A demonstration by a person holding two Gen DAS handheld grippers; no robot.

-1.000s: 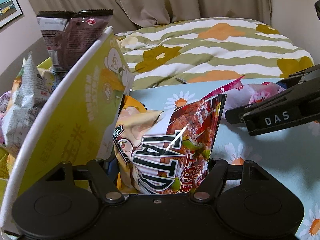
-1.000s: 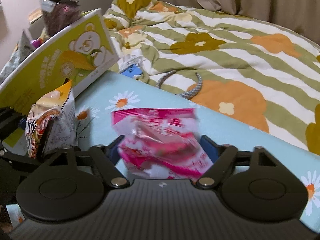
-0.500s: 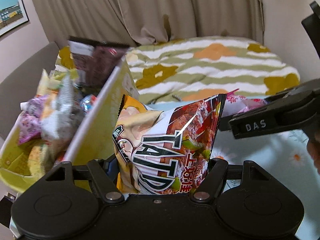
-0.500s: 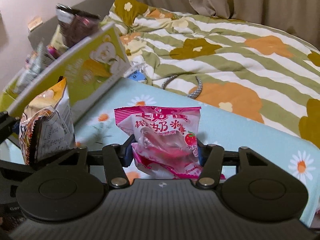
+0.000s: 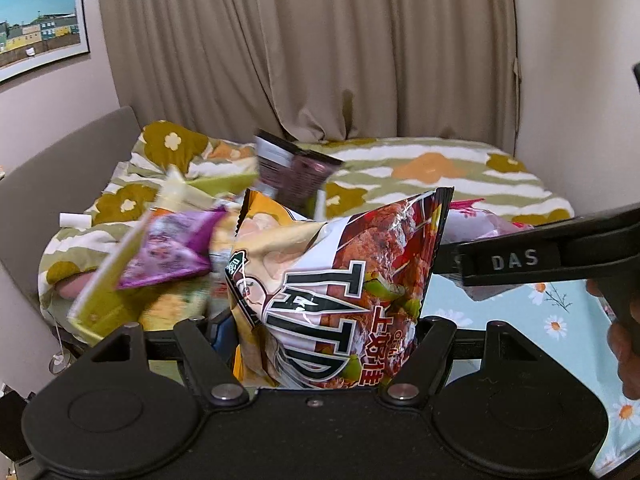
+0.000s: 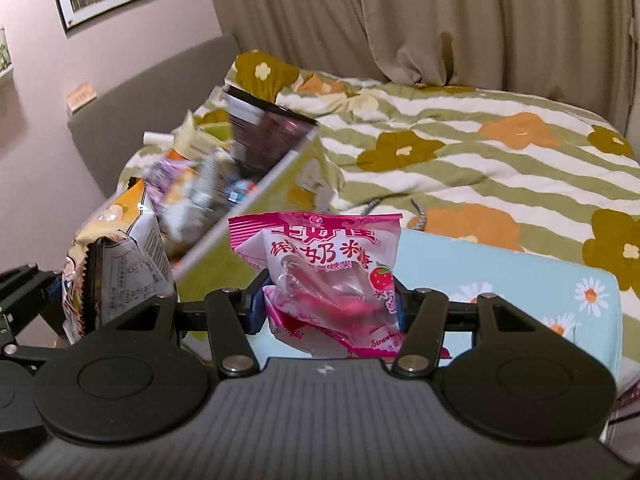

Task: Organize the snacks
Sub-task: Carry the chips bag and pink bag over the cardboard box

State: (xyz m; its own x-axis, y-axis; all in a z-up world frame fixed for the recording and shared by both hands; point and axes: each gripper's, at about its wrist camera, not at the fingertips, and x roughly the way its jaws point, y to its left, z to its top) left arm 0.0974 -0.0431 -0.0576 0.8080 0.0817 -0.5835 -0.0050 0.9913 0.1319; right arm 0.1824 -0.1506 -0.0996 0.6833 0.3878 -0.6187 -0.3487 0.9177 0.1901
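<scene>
Two grippers, one snack bag pinched in each, raised beside a full yellow box.

From the left wrist: the left gripper pinches a chip bag upright between its fingers; ahead and to its left the yellow box is blurred, with a purple packet and a dark packet among others too smeared to count; the other gripper's black arm crosses on the right, above the daisy tablecloth. From the right wrist: the right gripper clamps one pink candy bag; the box sits ahead-left, the striped bedspread beyond.
</scene>
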